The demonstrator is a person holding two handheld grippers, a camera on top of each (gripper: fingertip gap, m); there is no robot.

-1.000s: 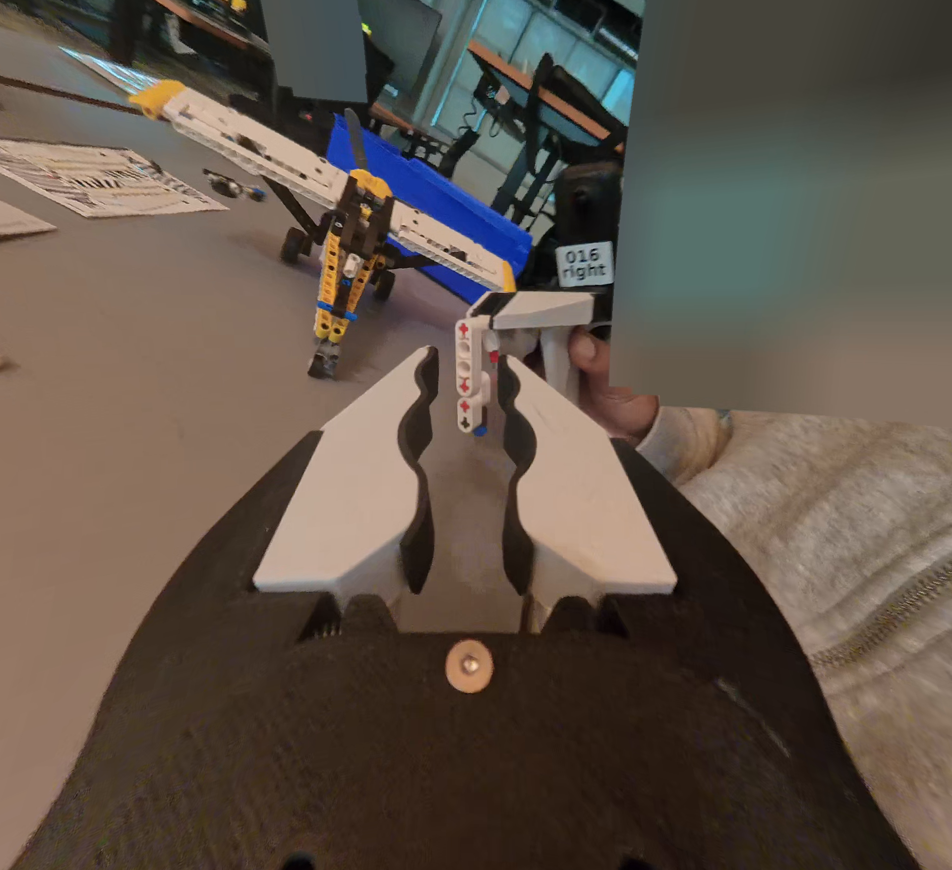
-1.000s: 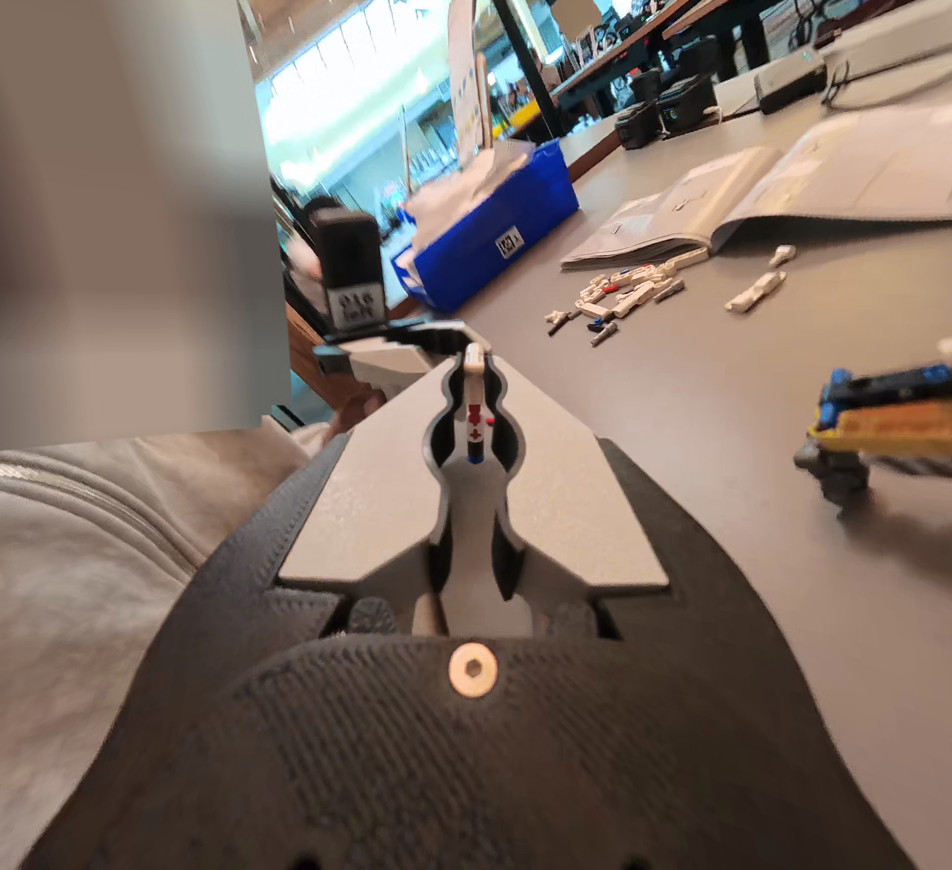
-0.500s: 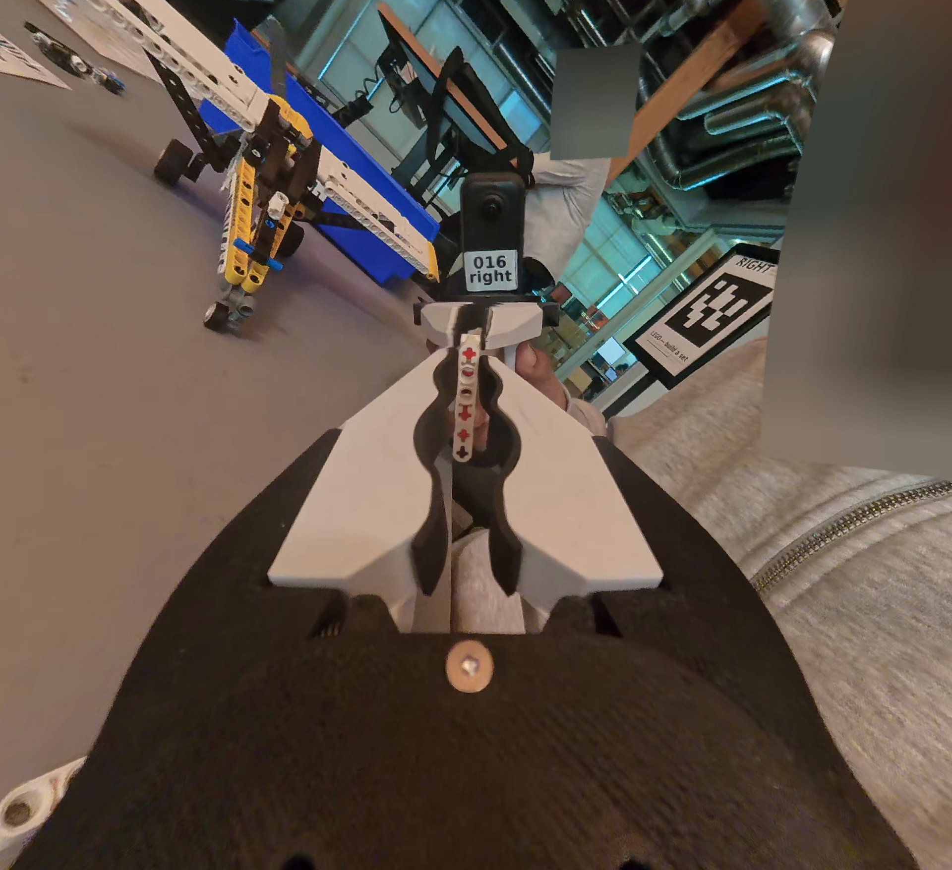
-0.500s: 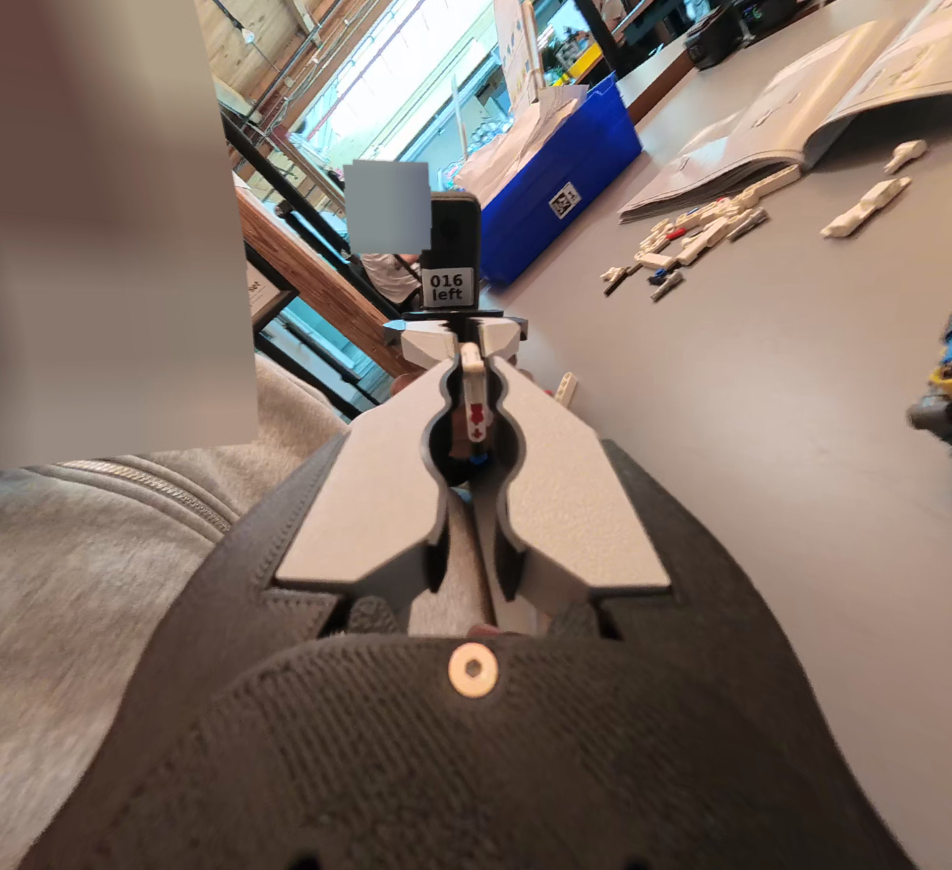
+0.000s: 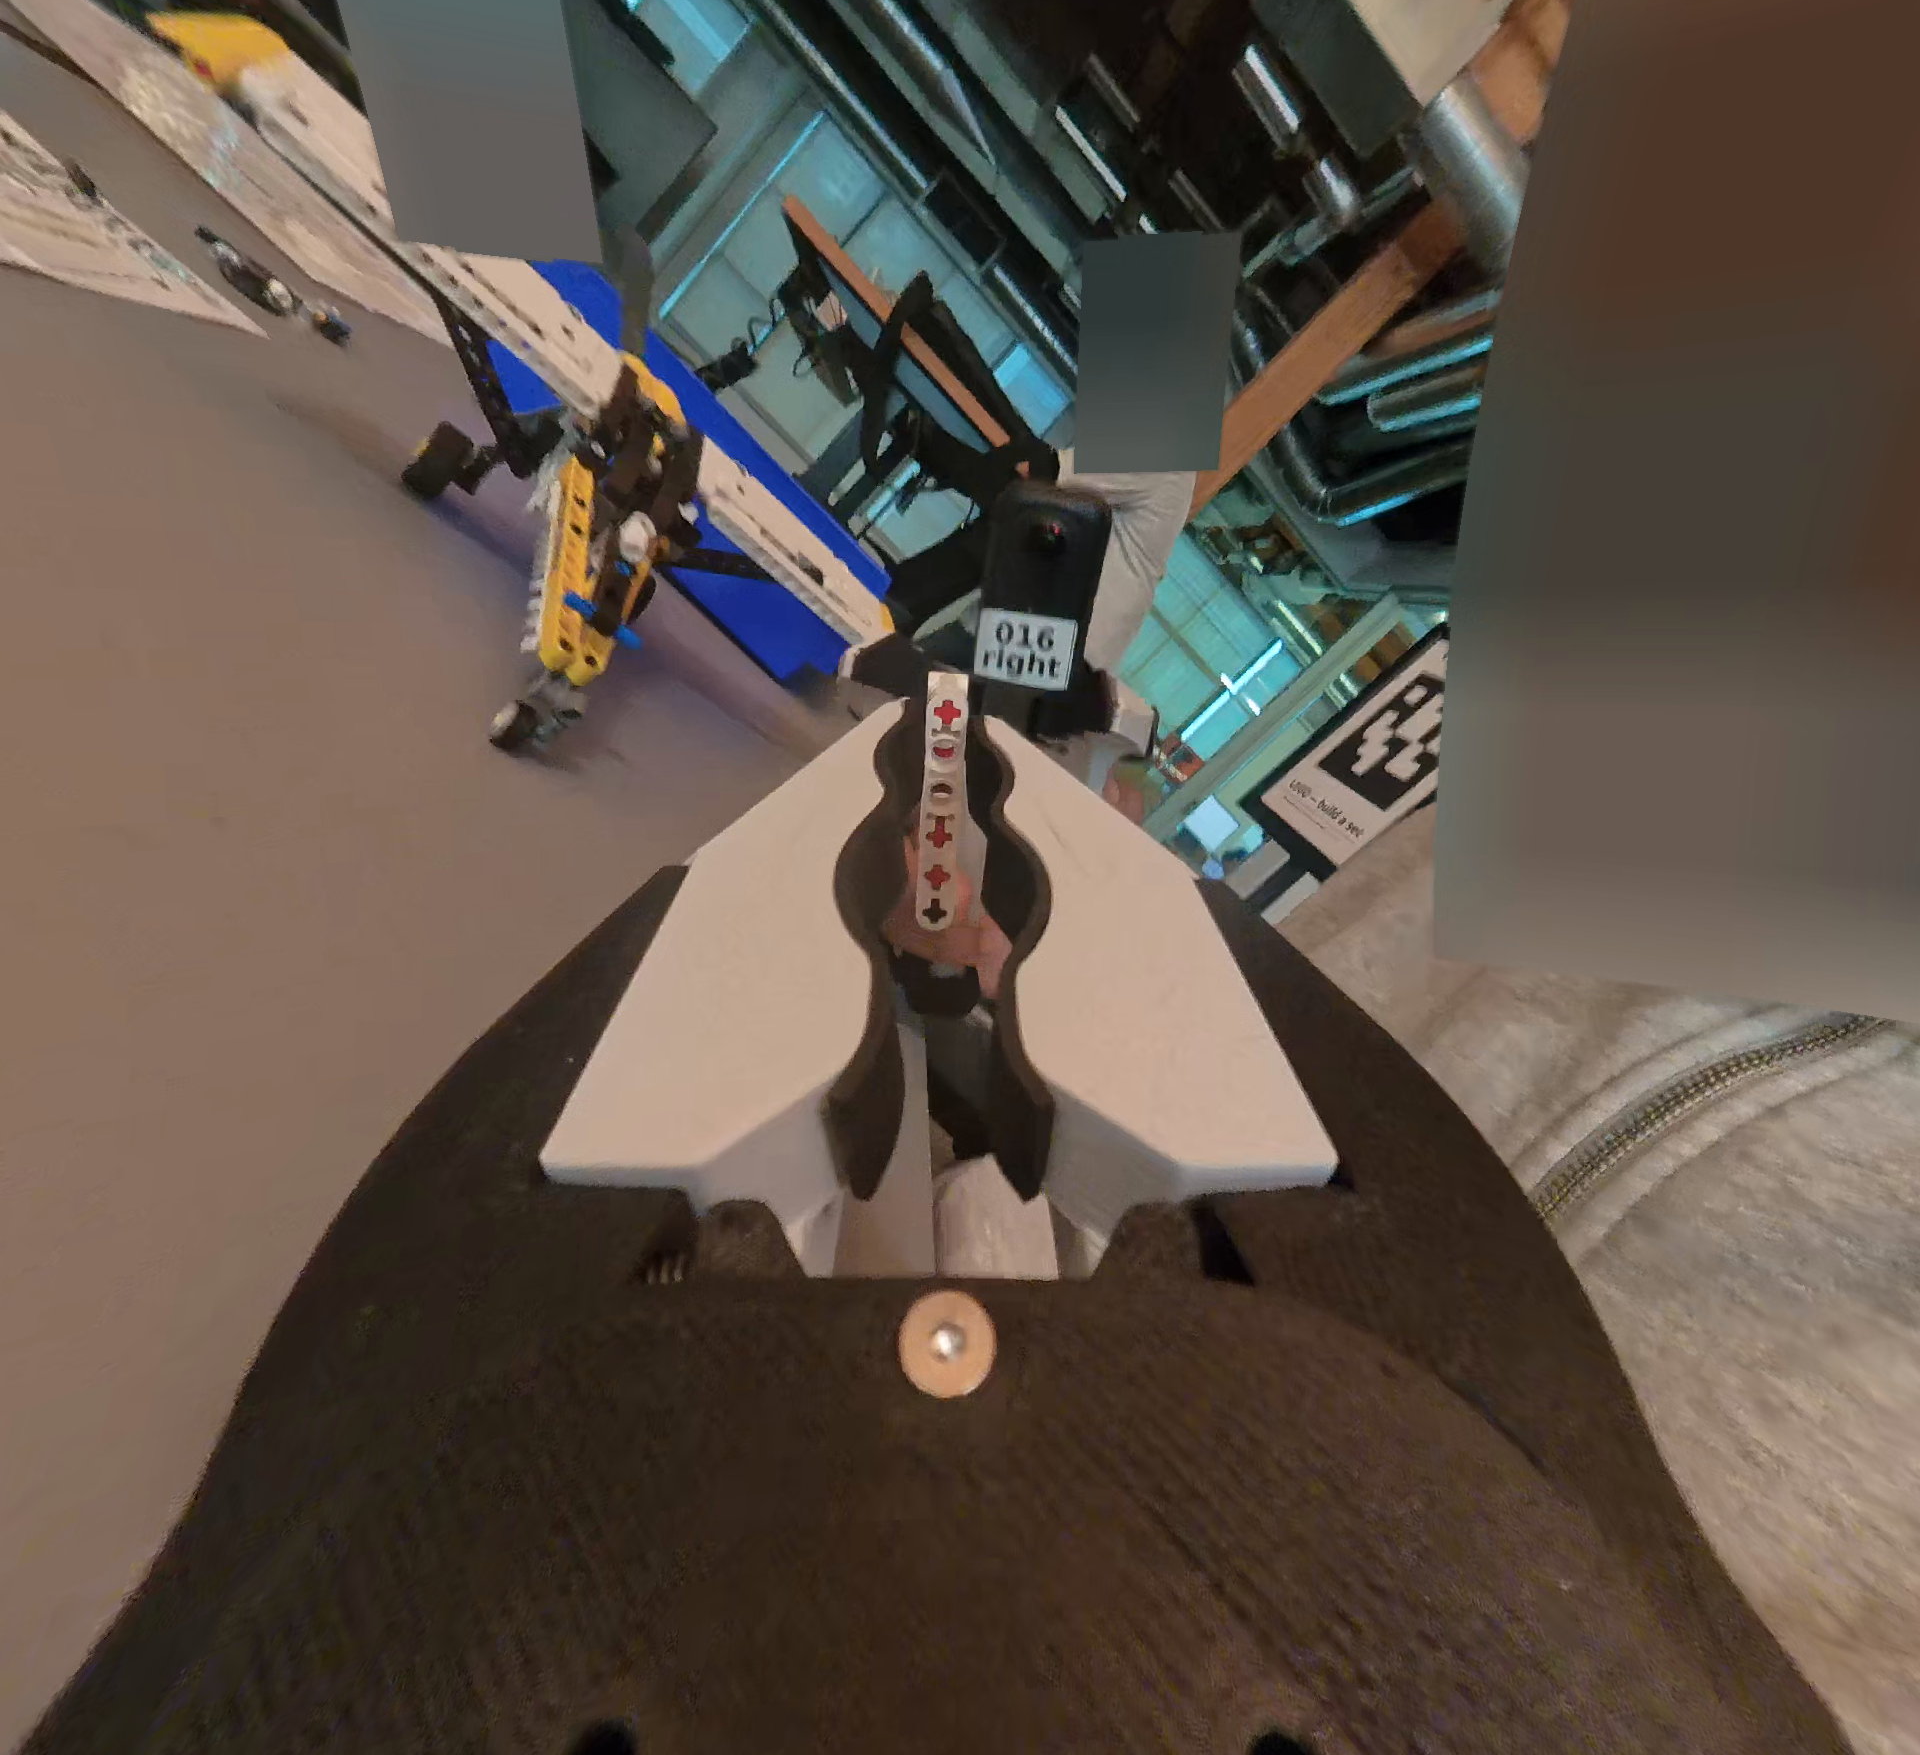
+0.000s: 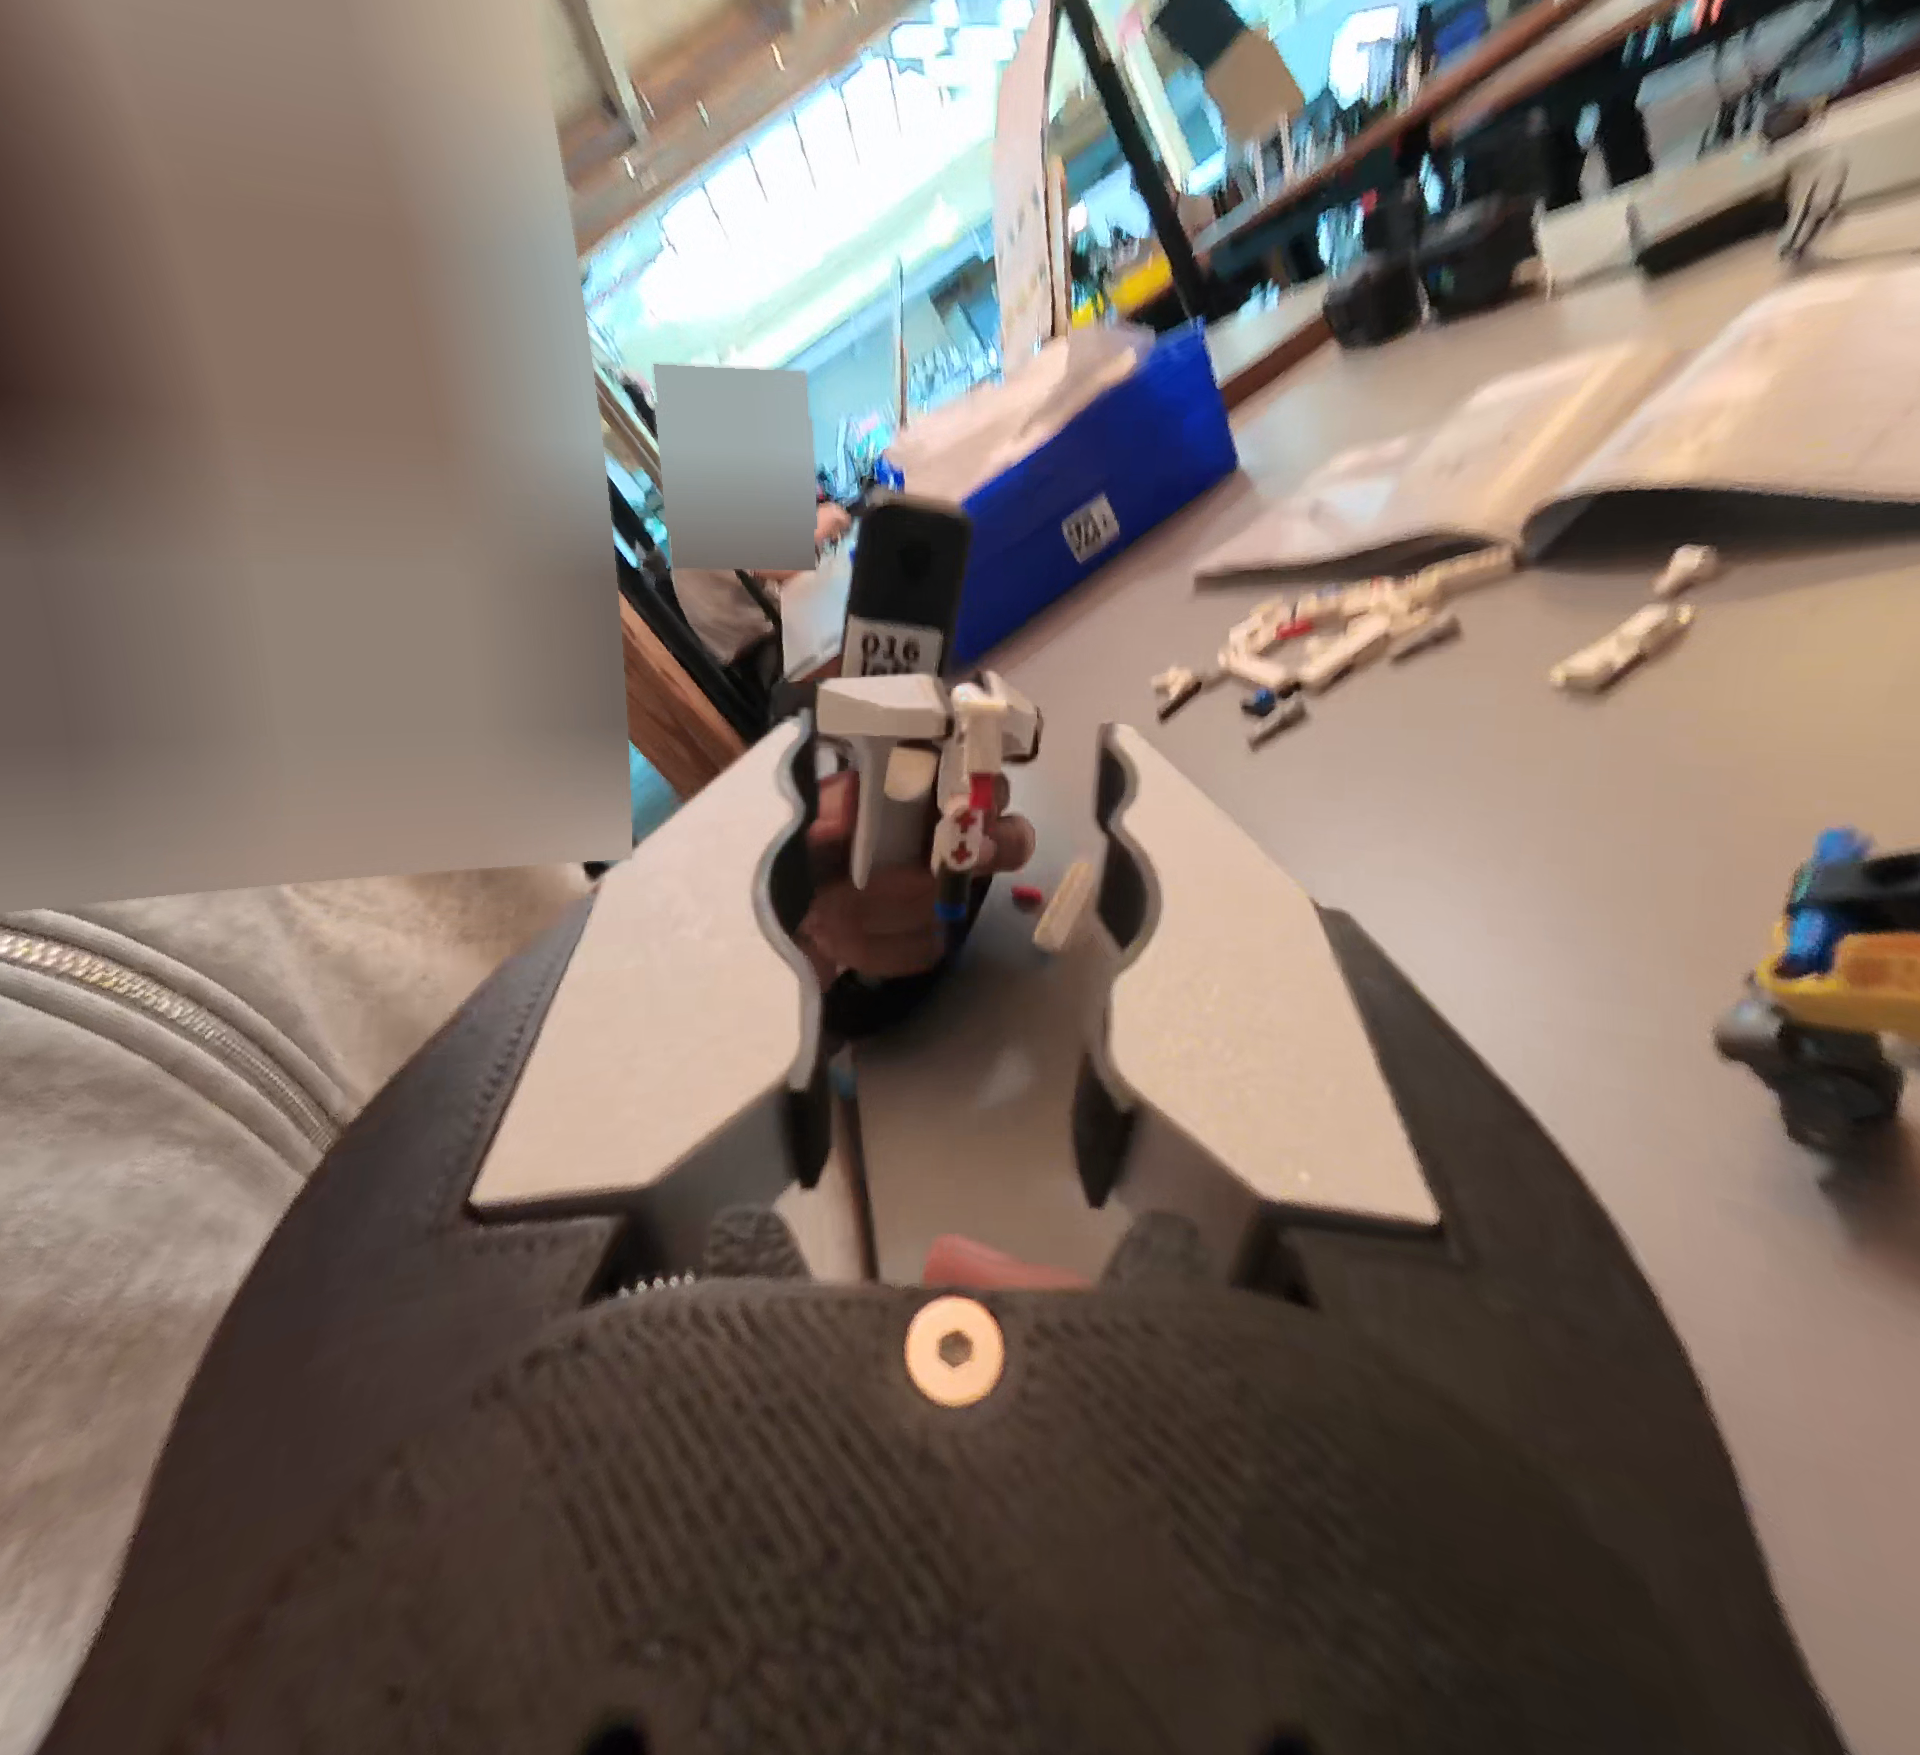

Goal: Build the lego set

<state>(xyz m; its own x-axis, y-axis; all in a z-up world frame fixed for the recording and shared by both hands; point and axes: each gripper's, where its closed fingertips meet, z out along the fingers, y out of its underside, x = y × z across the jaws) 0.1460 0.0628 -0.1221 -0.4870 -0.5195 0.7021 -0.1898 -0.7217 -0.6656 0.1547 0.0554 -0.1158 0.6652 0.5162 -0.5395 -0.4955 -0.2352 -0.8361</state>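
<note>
My left gripper [image 5: 940, 718] is shut on a white lego beam [image 5: 940, 812] with red and black cross pins, held upright in the air. My right gripper [image 6: 951, 739] is open and empty, its fingers spread either side of the view. Just beyond it, the left gripper [image 6: 883, 708] holds the same beam [image 6: 966, 801]. The partly built yellow, black and white lego plane [image 5: 592, 542] stands on the grey table [image 5: 208, 770] to the left. Its end also shows at the right edge of the right wrist view [image 6: 1849, 957].
Several loose white pieces [image 6: 1330, 635] lie near an open instruction booklet [image 6: 1610, 458]. A small white piece [image 6: 1065, 905] and a red pin [image 6: 1027, 895] lie under the grippers. A blue bin [image 6: 1091, 479] stands at the table's far edge. A grey sleeve [image 5: 1662, 1186] is close by. The tips of both grippers are at nearly the same place.
The right gripper has opened and let go of the white beam. The left gripper has shut on it and now holds it alone. Both views have tilted.
</note>
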